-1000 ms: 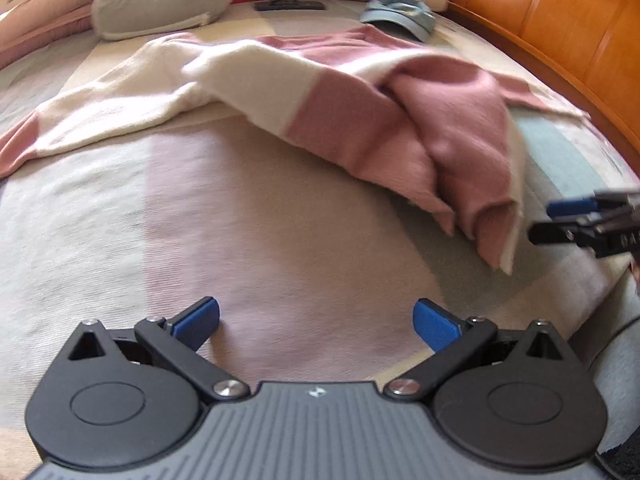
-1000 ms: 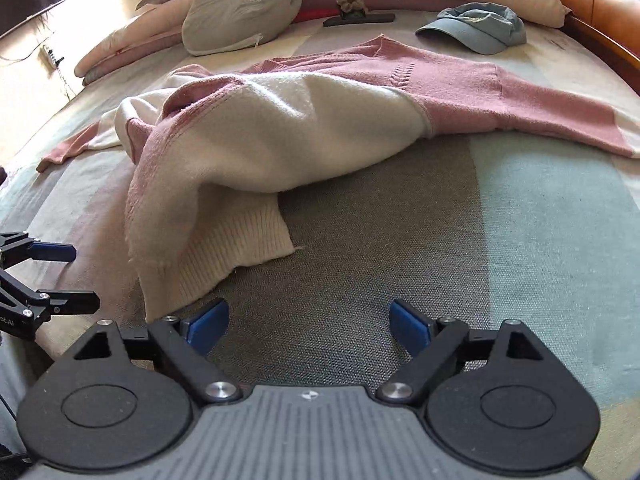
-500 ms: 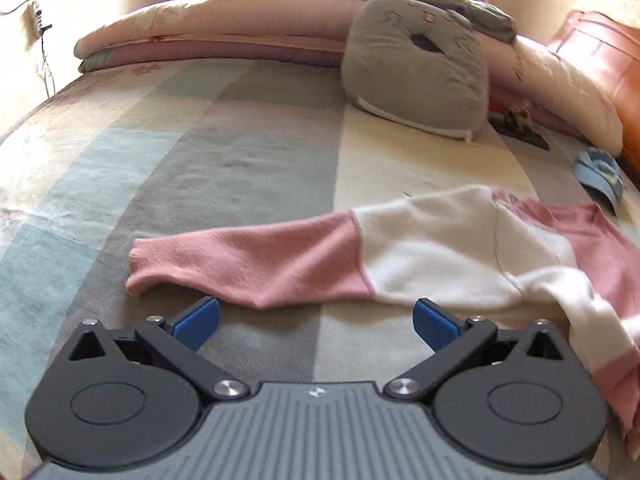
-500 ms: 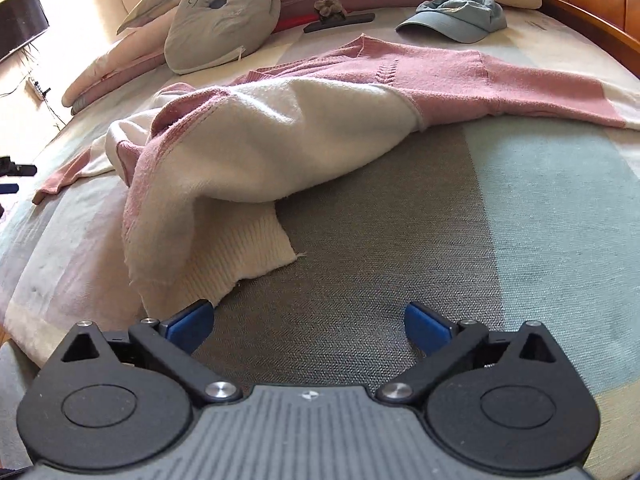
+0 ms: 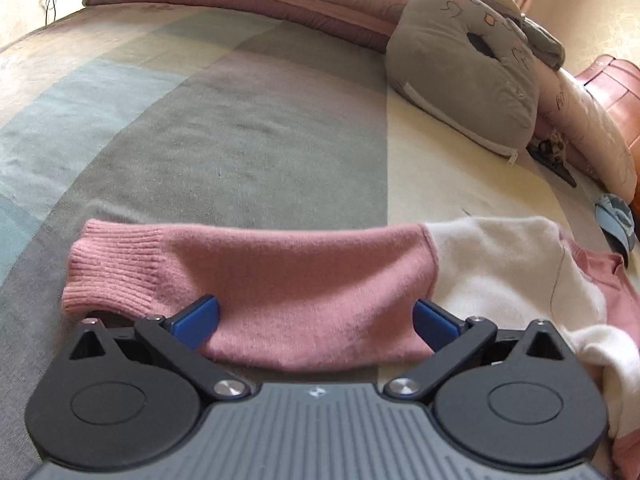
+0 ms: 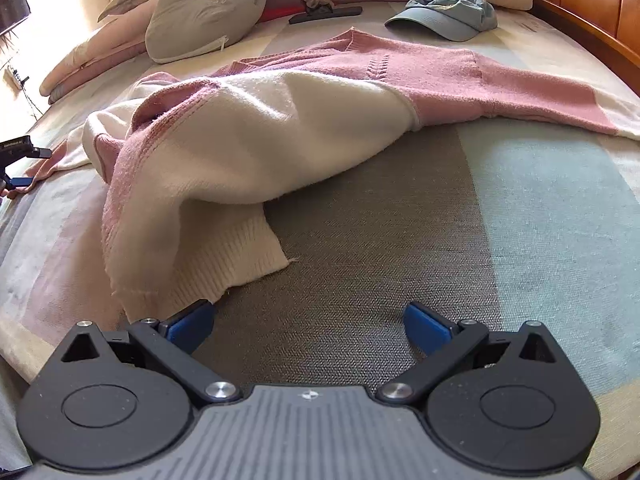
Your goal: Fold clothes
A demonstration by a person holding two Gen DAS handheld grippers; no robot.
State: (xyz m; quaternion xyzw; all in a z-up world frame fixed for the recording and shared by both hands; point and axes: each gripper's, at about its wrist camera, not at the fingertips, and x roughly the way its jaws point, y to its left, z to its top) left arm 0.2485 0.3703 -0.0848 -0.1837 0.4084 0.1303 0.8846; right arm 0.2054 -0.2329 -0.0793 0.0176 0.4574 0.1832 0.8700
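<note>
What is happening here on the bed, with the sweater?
A person holding a gripper in each hand is starting to fold a pink and cream sweater that lies crumpled on the bed. The left gripper is open, its fingers on either side of the pink sleeve near the cuff, not pinching it. The right gripper has just opened wide beside the cream hem, with nothing between its fingers.

A striped bedspread [image 6: 540, 208] in grey, pale blue and cream spreads under and ahead of the gripper. Far ahead to the left leans a grey cushion [image 6: 204, 8] against long pink pillows [image 5: 248, 4]. Far ahead to the right lies a blue cap [image 6: 444, 16], beside a wooden headboard [image 6: 592, 4].
</note>
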